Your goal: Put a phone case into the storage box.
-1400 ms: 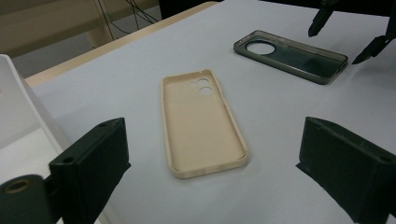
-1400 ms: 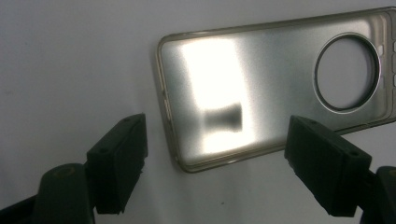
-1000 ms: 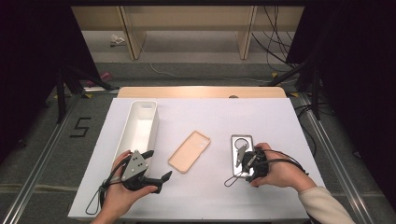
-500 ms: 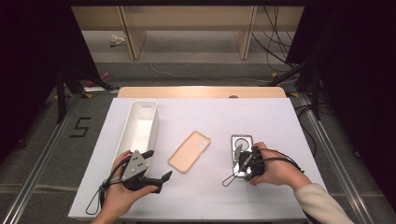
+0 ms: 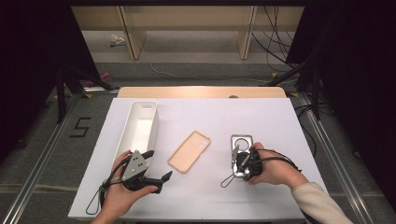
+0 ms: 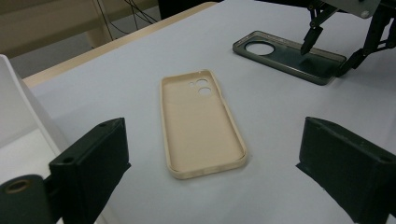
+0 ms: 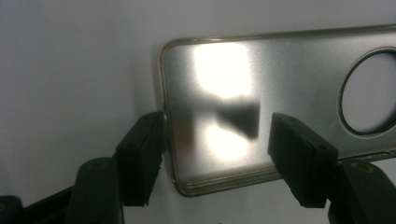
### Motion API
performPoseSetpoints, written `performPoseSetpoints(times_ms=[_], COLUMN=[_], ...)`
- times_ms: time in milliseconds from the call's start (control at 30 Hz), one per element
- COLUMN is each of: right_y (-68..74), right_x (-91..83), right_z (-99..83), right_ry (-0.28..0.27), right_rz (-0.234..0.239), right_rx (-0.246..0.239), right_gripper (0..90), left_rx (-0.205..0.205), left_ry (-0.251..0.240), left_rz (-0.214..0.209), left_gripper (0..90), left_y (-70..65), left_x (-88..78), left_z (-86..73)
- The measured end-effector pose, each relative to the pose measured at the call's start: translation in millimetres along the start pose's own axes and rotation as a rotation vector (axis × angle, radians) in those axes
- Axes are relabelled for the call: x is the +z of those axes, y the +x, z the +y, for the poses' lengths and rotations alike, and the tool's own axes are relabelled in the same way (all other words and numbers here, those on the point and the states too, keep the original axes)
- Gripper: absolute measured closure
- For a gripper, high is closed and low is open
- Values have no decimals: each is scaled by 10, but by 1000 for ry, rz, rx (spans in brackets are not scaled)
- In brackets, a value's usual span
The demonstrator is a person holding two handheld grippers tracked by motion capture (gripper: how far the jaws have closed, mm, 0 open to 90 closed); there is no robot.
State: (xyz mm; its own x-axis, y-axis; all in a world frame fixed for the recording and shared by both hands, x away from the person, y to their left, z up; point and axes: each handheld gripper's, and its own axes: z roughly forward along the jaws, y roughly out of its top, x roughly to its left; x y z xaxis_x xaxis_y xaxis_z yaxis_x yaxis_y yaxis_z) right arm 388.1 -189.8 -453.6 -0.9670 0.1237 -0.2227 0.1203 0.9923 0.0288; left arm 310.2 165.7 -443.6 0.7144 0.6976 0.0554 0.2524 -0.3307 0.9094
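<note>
Right gripper (image 7: 217, 154), jaws just closing, straddles the clear case's (image 7: 280, 107) end near the desk's right edge, unpinched; seat one jaw under the rim before squeezing.

A beige phone case (image 5: 189, 151) lies open side up on the white table (image 5: 280, 121). A white oblong bin (image 5: 138, 128) stands near its left edge.

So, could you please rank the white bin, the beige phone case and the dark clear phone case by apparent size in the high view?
1. white bin
2. beige phone case
3. dark clear phone case, partly covered by the right gripper, so unsure against the beige one.
</note>
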Motion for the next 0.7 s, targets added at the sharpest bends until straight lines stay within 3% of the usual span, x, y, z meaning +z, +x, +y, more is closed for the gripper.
performPoseSetpoints(times_ms=[233,700], right_y=[31,95], right_x=[-8,-23], right_z=[22,58], right_ry=[8,35], right_rz=[29,52], right_rx=[-32,-77], right_gripper=[510,692], left_rx=[0,0], left_ry=[-1,4], left_rz=[-1,-7], left_gripper=[76,77], left_y=[-5,-15], left_x=[3,12], left_z=[0,-3])
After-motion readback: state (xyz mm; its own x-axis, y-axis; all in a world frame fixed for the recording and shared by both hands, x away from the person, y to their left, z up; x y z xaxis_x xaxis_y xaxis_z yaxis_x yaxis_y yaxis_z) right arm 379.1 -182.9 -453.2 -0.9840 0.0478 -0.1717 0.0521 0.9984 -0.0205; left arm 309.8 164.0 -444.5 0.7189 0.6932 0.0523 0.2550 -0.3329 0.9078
